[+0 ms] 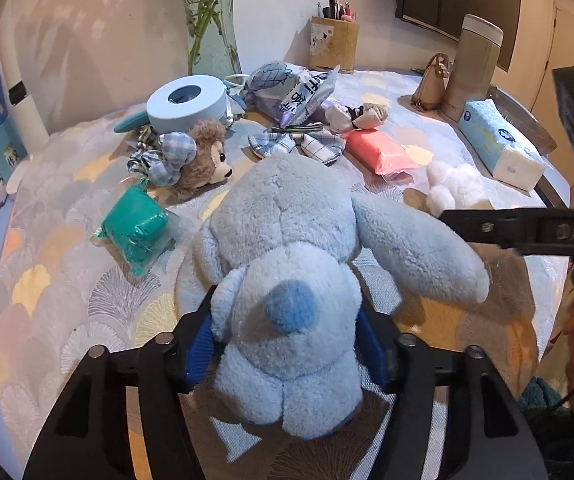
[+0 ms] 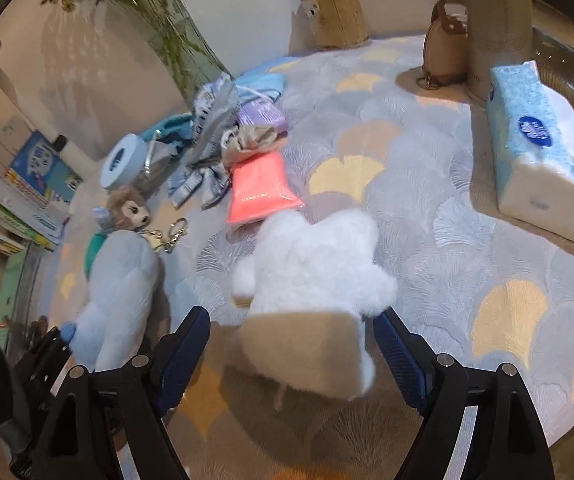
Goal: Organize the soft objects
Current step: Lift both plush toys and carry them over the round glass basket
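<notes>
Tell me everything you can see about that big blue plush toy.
The blue plush toy is pale blue and fluffy, with a darker blue round tail, stubby legs and one long floppy ear or limb flung out to the side. It lies rear-end toward the left camera on the patterned cloth. The left gripper has its blue pads pressed into its lower body. Its face is hidden. Nearby lie a green packet and a brown plush.
</notes>
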